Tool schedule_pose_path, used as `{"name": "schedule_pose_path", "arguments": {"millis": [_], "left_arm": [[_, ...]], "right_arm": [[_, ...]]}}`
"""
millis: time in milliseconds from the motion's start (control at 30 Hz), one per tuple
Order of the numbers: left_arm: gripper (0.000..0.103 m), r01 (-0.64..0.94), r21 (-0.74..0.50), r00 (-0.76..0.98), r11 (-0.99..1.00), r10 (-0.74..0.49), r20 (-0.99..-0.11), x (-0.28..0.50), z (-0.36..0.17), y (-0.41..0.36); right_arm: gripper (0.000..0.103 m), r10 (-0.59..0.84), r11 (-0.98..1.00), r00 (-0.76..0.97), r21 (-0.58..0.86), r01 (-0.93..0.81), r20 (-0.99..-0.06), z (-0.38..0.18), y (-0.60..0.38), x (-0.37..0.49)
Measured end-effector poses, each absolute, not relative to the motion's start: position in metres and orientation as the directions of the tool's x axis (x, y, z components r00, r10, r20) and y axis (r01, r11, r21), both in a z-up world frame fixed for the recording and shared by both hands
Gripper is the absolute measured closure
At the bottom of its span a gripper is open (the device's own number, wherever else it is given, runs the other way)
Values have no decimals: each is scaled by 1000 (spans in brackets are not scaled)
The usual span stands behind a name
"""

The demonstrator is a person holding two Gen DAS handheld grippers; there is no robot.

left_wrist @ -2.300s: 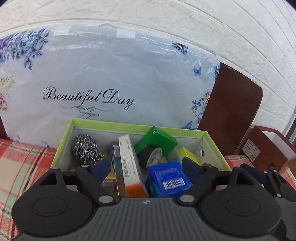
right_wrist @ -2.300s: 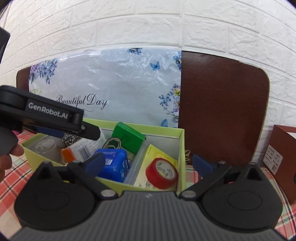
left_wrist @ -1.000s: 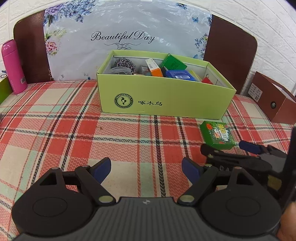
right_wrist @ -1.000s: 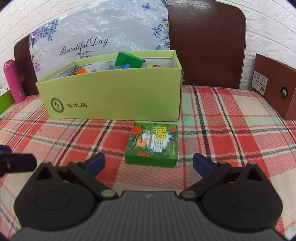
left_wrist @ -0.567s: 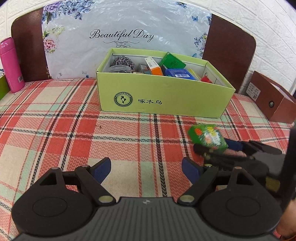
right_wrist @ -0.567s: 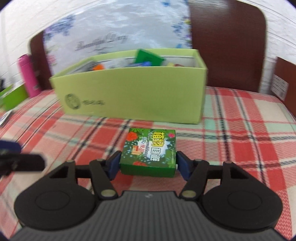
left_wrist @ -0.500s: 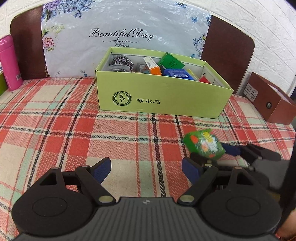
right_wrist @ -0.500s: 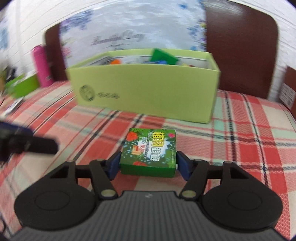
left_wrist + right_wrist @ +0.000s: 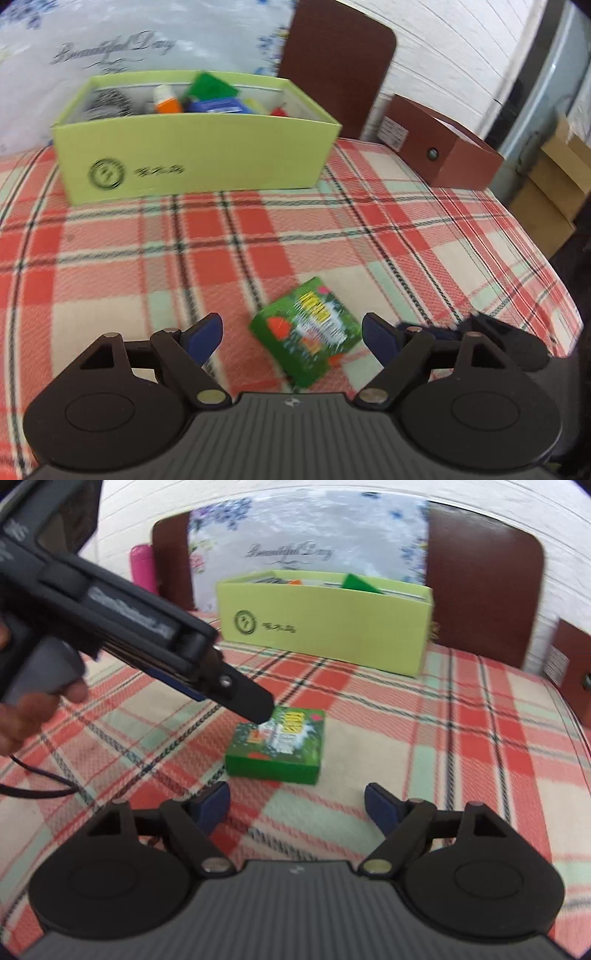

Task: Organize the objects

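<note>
The small green box (image 9: pixel 276 744) with a printed top lies flat on the plaid cloth (image 9: pixel 424 738) of the desk, well in front of the light green carton (image 9: pixel 325 627) and touched by neither tool. In the left wrist view the same box (image 9: pixel 306 332) sits turned at an angle, between and just beyond the blue pads of the left hand-held gripper (image 9: pixel 291 334), whose jaws stand wide and empty. The right hand-held gripper (image 9: pixel 297 801) has just been opening its jaws; they are wide now, nothing between them, with the box lying a little ahead of them. The carton holds a steel scourer (image 9: pixel 109 101), a green packet (image 9: pixel 210 86) and a blue packet (image 9: pixel 218 106). A brown box (image 9: pixel 443 147) stands to the carton's right.
</note>
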State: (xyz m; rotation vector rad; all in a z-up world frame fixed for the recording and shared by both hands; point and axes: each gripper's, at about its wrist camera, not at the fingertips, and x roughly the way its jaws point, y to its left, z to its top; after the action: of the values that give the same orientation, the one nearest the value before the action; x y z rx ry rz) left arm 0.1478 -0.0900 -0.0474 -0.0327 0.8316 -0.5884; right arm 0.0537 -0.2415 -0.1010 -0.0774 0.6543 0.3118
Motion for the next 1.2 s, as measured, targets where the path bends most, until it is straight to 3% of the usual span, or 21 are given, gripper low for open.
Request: {"name": "schedule_pose_path", "arguments": {"millis": [133, 267, 333, 400, 433, 533, 667, 1033, 1200], "left_arm": [[17, 508, -215, 519, 834, -496, -696, 170, -54, -105], [25, 527, -232, 460, 817, -504, -731, 179, -67, -105], [47, 521, -284, 434, 805, -537, -723, 174, -66, -96], [59, 524, -357, 376, 773, -586, -718, 164, -65, -90], [60, 545, -370, 348, 753, -604, -717, 157, -65, -91], [59, 599, -315, 350, 736, -595, -723, 134, -62, -97], [51, 560, -305, 412, 770, -579, -704, 142, -56, -100], [49, 581, -323, 367, 747, -595, -715, 146, -70, -114], [51, 538, -315, 415, 782, -571, -708, 138, -64, -112]], "right_arm": [[23, 277, 953, 739, 77, -293, -614, -95, -241, 46], [34, 275, 953, 720, 81, -293, -637, -100, -225, 48], [35, 248, 961, 726, 67, -268, -641, -102, -220, 50], [39, 234, 964, 734, 56, -259, -637, -103, -218, 51], [40, 223, 967, 736, 49, -251, -639, -104, -218, 52], [40, 209, 970, 741, 38, -241, -638, -105, -222, 50], [40, 204, 969, 745, 22, -247, -635, -105, -224, 46], [40, 226, 959, 749, 7, -283, -623, -108, -229, 56], [46, 210, 965, 759, 7, -262, -617, -104, -226, 56]]}}
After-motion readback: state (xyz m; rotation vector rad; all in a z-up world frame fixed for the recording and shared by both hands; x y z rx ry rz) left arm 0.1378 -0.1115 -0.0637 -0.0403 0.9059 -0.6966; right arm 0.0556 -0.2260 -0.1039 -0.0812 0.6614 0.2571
